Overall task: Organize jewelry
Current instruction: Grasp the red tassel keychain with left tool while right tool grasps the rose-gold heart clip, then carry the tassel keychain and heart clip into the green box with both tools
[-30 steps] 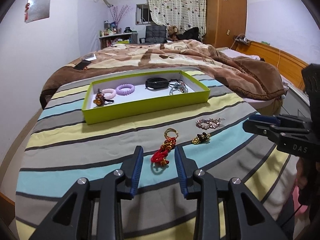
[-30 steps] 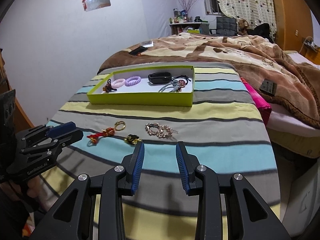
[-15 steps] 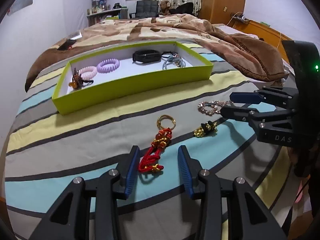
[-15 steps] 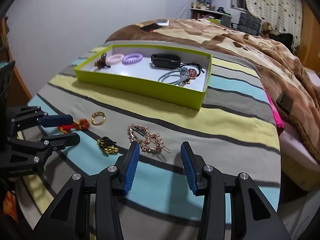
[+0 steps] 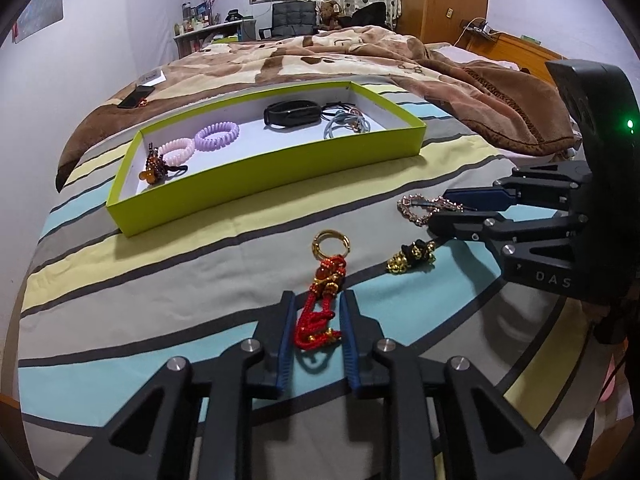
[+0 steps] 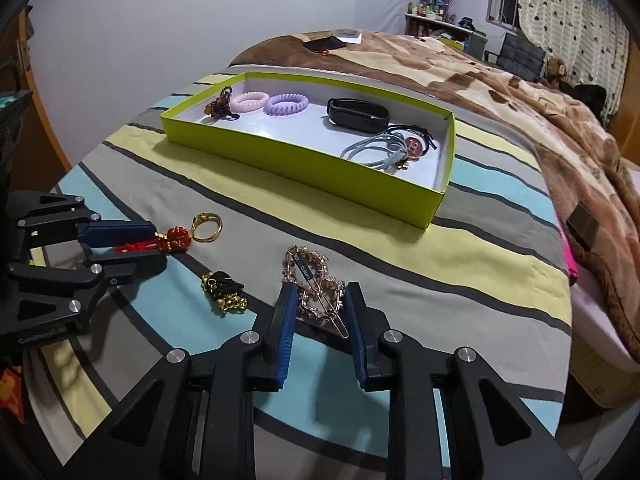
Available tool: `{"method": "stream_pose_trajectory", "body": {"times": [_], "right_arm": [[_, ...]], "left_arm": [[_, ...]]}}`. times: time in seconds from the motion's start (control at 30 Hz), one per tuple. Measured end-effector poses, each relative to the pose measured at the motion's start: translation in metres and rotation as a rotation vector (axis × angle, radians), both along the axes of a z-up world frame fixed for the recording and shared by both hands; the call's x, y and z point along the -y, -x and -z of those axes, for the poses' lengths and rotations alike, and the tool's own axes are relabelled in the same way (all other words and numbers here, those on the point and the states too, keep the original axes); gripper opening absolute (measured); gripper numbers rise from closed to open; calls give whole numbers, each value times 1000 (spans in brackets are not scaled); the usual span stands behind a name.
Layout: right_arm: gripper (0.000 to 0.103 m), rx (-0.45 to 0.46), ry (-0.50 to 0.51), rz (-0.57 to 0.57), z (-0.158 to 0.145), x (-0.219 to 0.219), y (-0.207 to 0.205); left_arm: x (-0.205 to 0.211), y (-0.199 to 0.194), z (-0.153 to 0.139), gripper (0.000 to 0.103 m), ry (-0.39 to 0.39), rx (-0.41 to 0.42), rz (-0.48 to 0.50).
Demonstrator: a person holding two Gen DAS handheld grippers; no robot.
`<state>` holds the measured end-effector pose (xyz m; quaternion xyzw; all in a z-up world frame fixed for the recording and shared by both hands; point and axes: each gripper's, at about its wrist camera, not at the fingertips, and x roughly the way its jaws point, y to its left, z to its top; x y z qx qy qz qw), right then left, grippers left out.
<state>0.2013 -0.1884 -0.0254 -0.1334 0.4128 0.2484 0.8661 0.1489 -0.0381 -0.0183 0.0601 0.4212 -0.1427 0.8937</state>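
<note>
Red tassel charm (image 5: 320, 304) between left gripper (image 5: 316, 320) fingers

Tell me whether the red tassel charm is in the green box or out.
Out. The red tassel charm lies on the striped bedspread, between the open left gripper's fingers, short of the green box.

Both black, blue-padded tongs are low and level: left tongs (image 5: 316, 328) and right tongs (image 6: 320, 312) each stand parted, fingers unclosed.
</note>
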Motion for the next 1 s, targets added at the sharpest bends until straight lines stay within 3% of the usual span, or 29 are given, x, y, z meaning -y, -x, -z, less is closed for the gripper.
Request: {"method": "stream_pose_trajectory", "body": {"times": [0.23, 0.6, 0.7, 0.73, 1.0], "right_arm": [[25, -4, -36, 43, -3, 4, 11], [25, 11, -182, 163, -15, 25, 39], [25, 10, -196, 173, -16, 25, 42], [25, 9, -197, 173, -16, 25, 42], [25, 14, -211, 171, -19, 23, 47]], "left_arm": [[-5, 8, -1, 21, 41, -2, -2], [-17, 24, -12, 19, 141, 45, -34], [-19, 27, -12, 19, 155, 49, -39], [-20, 28, -13, 14, 159, 51, -39], [-25, 33, -16, 14, 167, 61, -46]]}}
